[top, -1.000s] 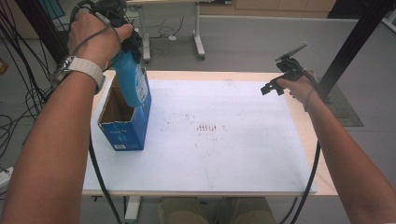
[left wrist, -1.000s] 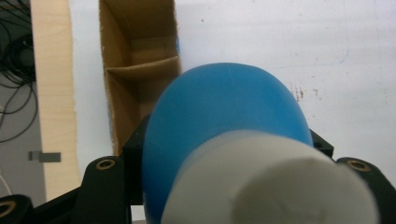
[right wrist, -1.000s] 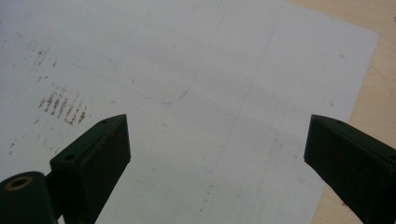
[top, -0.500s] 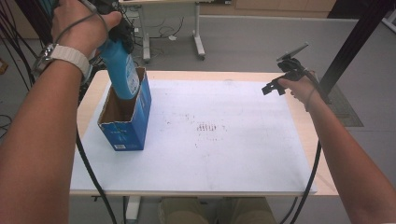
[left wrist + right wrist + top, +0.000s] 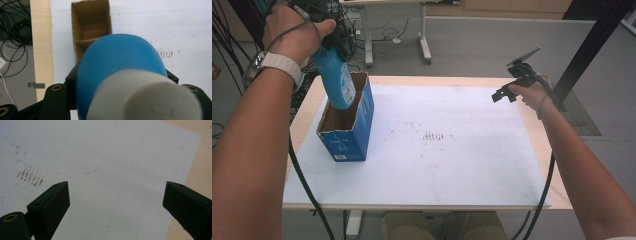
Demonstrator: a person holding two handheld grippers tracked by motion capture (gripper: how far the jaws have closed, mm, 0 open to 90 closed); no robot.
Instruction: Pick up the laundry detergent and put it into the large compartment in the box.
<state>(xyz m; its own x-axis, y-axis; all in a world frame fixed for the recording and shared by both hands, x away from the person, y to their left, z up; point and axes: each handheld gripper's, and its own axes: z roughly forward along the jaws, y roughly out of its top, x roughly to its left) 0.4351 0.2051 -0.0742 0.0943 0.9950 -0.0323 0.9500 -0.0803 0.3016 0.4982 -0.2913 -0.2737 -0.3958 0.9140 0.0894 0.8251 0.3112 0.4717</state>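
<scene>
Left gripper [image 5: 329,42] clamps a blue bottle [image 5: 336,80] near its white cap [image 5: 147,97], jaws tight on both sides. Bottle hangs tilted, base dipping into the open top of a blue cardboard box [image 5: 354,137], which stands upright at the left of the white sheet [image 5: 452,165] on the table [image 5: 557,165]. Right gripper [image 5: 507,92] hovers above the sheet's far right part, jaws spread wide with nothing between them. Faint brown marks [image 5: 437,136] sit mid-sheet.
</scene>
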